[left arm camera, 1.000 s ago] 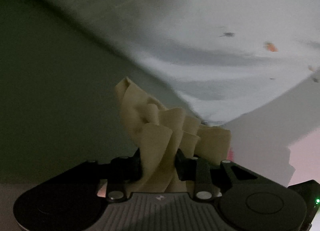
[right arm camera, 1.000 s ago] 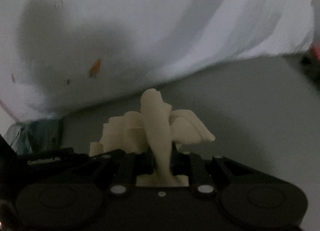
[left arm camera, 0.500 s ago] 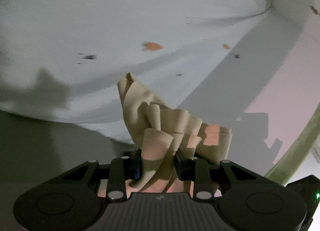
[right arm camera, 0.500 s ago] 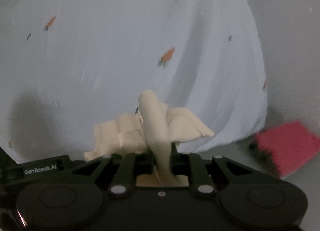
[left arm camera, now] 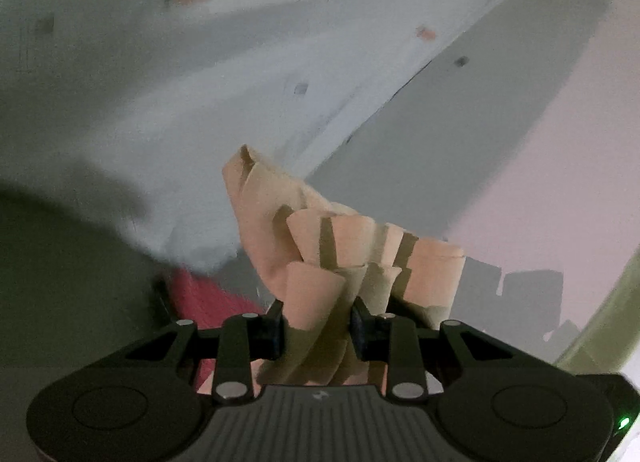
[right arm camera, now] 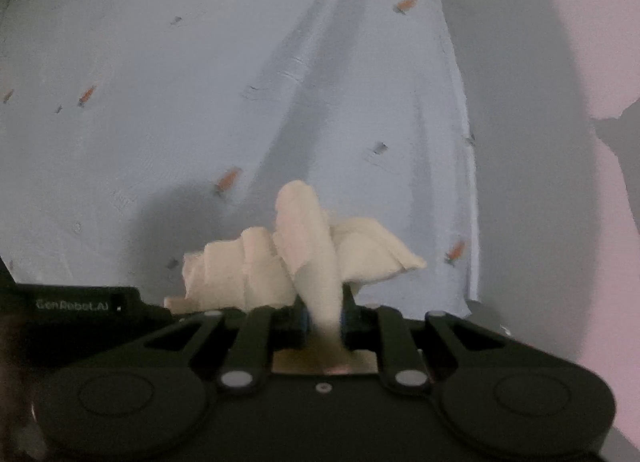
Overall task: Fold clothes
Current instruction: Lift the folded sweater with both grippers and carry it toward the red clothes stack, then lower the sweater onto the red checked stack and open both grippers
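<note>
While both the left gripper (left arm camera: pixel 318 328) and right gripper (right arm camera: pixel 323 312) pinched bunched cream cloth (right arm camera: pixel 304 262) between closed fingers, the spread pale-blue sheet (right arm camera: pixel 240 81) lay straight ahead of each.

A bunched cloth (left arm camera: pixel 320 262) sits between the left jaws, a sheet (left arm camera: pixel 160 101) beyond; another bunch (right arm camera: pixel 312 262) sits between the right jaws.

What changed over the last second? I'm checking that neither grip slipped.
Both views swung from the grey surface onto the pale blue cloth with orange specks; a red object now shows by the left gripper. Nothing was let go: left and right gripper stay shut on the bunched cream fabric, bunches unchanged.
</note>
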A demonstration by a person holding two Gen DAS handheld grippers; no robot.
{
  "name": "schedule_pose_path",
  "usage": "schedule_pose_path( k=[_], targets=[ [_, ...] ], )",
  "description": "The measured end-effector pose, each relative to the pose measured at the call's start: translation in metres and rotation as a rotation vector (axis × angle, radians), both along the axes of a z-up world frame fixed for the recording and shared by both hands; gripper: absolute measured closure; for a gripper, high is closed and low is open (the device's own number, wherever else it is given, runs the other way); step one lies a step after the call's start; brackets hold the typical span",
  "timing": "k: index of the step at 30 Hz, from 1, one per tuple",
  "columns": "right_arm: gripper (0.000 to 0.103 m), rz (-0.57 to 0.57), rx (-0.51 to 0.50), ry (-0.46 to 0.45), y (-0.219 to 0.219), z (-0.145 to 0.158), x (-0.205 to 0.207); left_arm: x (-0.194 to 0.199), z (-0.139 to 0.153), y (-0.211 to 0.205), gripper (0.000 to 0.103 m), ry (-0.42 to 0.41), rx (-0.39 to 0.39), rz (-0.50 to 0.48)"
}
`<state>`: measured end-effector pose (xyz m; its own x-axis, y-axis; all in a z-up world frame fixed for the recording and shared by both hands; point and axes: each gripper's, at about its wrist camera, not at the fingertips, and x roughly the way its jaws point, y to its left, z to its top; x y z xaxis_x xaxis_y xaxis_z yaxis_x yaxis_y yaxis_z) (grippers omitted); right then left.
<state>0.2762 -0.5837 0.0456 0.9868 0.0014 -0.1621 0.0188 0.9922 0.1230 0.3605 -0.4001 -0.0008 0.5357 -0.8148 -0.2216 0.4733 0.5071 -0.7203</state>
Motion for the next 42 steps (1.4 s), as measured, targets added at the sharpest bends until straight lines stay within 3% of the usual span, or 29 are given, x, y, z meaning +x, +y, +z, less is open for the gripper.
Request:
schedule_pose_path(
  k=[3,7,11,15,19,21,23,26,31,33,36,39,42],
  targets=[
    [0.088,0.024,0.047,0.059,-0.057,-0.012,0.005,0.002,-0.010,-0.054,0.070,0.034,0.061,-0.008],
    [0.088,0.043,0.027,0.102,-0.119,-0.030,0.015,0.017,-0.025,-0.112,0.070,0.075,0.102,-0.035],
    [0.088,0.060,0.121,0.138,-0.173,-0.049,0.043,0.045,-0.038,-0.151,0.070,0.098,0.135,-0.034],
    [0.088,0.098,0.127,0.158,-0.206,-0.064,0.095,0.101,-0.049,-0.184,0.070,0.094,0.180,-0.017],
    [0.084,0.099,0.122,0.208,-0.233,-0.087,0.174,0.179,-0.084,-0.198,0.066,0.092,0.325,0.063],
    [0.068,0.047,0.128,0.243,-0.247,-0.110,0.218,0.211,-0.104,-0.200,0.068,0.106,0.429,0.135],
    [0.067,-0.061,0.063,0.295,-0.251,-0.130,0.254,0.233,-0.121,-0.203,0.068,0.116,0.511,0.186],
    [0.066,-0.168,-0.066,0.366,-0.251,-0.153,0.281,0.233,-0.135,-0.210,0.059,0.122,0.543,0.167],
    [0.066,-0.094,0.000,0.348,-0.234,-0.161,0.268,0.234,-0.157,-0.221,0.041,0.131,0.595,0.137],
    [0.062,-0.031,0.057,0.392,-0.225,-0.173,0.277,0.234,-0.166,-0.226,0.032,0.135,0.616,0.124],
    [0.061,-0.036,0.044,0.444,-0.212,-0.210,0.286,0.234,-0.179,-0.233,0.028,0.141,0.647,0.105],
    [0.055,-0.038,0.003,0.456,-0.208,-0.212,0.296,0.245,-0.189,-0.220,0.023,0.193,0.583,0.109],
    [0.044,-0.057,-0.005,0.468,-0.211,-0.203,0.304,0.249,-0.175,-0.204,0.025,0.208,0.552,0.109]
  ],
)
